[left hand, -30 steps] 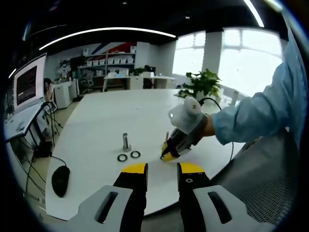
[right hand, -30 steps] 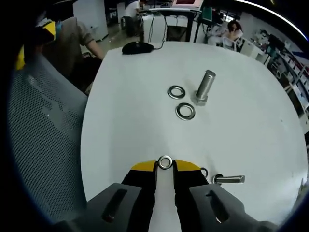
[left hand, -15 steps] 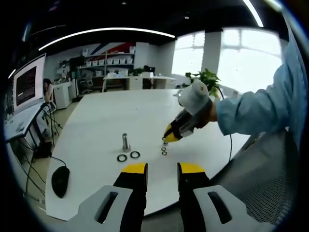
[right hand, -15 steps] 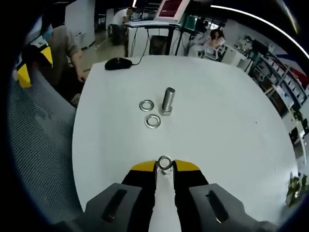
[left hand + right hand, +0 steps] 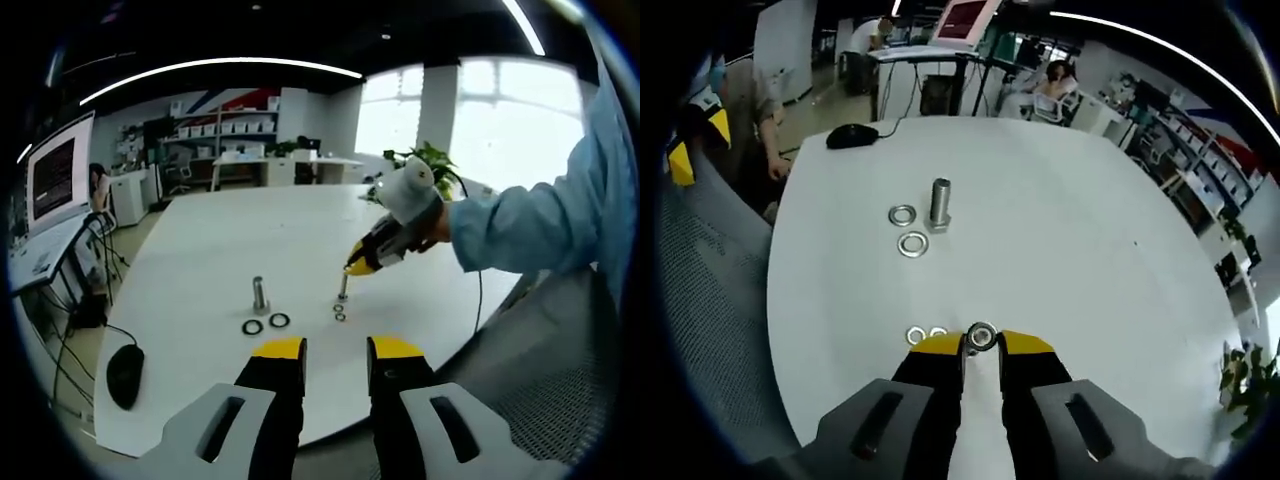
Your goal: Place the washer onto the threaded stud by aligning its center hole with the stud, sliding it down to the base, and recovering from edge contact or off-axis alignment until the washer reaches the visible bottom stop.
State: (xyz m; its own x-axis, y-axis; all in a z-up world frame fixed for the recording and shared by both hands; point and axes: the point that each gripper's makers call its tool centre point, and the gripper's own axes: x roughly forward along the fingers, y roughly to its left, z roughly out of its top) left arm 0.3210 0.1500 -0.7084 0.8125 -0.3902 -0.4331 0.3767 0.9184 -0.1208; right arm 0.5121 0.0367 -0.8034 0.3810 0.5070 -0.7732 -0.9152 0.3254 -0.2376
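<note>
My right gripper point(image 5: 982, 346) is shut on a small steel washer point(image 5: 982, 336), held edge-up at its tips. In the left gripper view the right gripper point(image 5: 356, 267), held by a gloved hand, hovers just above a small upright stud point(image 5: 343, 290) with small loose washers point(image 5: 340, 313) at its foot. Two of those small washers point(image 5: 916, 335) lie right by the right jaw tips. The small stud is hidden below the right jaws in the right gripper view. My left gripper point(image 5: 335, 350) stands open near the table's front edge, holding nothing.
A larger upright stud point(image 5: 939, 204) point(image 5: 261, 294) stands farther out with two bigger washers point(image 5: 912, 244) point(image 5: 253, 327) beside it. A black mouse point(image 5: 852, 135) point(image 5: 125, 372) lies near the white table's edge point(image 5: 200, 425). A mesh chair point(image 5: 710, 300) is at the table's side.
My right gripper has risen from the table with the washer and now hangs above the small stud. The left gripper has stayed put.
</note>
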